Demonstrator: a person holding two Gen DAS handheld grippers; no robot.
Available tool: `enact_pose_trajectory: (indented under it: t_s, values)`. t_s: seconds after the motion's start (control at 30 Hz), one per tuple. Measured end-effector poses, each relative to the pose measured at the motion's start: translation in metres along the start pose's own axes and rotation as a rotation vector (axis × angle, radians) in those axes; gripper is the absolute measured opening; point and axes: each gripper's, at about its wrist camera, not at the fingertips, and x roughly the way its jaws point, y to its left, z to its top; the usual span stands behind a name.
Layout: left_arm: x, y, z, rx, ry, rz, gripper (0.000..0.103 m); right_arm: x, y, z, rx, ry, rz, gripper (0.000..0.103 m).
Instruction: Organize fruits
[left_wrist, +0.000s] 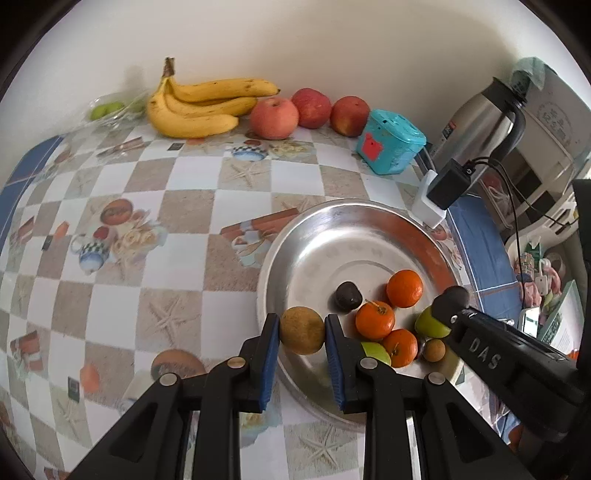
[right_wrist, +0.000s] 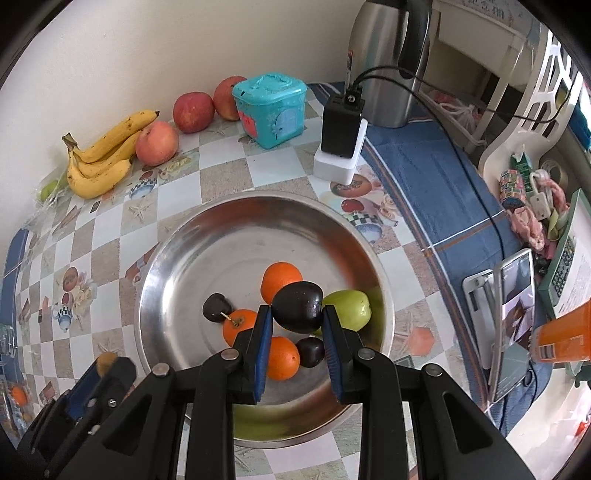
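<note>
My left gripper (left_wrist: 301, 318) is shut on a round brownish-yellow fruit (left_wrist: 302, 330), held over the near-left rim of the steel bowl (left_wrist: 332, 210). My right gripper (right_wrist: 297, 311) is shut on a large dark plum (right_wrist: 297, 306) above the same bowl (right_wrist: 258, 197). Inside the bowl lie three oranges (right_wrist: 280, 280), two smaller dark plums (right_wrist: 217, 306) and a green fruit (right_wrist: 347, 308). The left wrist view shows the right gripper (left_wrist: 454, 299) coming in from the right. The left gripper (right_wrist: 103, 369) appears at the lower left of the right wrist view.
Bananas (left_wrist: 207, 107) and three red apples (left_wrist: 274, 118) line the back wall, with green fruit in a clear bag (left_wrist: 107, 110) to their left. A teal lidded box (left_wrist: 389, 142), a black charger on a white base (left_wrist: 448, 184) and a steel kettle (left_wrist: 476, 125) stand behind the bowl.
</note>
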Motion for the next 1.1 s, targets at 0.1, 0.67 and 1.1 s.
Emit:
enact_pose_trajectory:
  t_s: [0.1,0.67,1.1]
  values:
    - [0.008,0.000,0.000,0.007,0.000,-0.008,0.027,0.008,0.001,-0.001,0.004,0.017,0.010,0.028]
    - [0.010,0.001,0.002,0.010,-0.008,-0.032,0.060,0.009,0.008,0.003,0.023,0.004,0.034,0.031]
    - [0.004,0.039,0.004,-0.064,0.005,0.143,0.101,0.004,0.011,0.001,0.028,0.025,0.024,0.032]
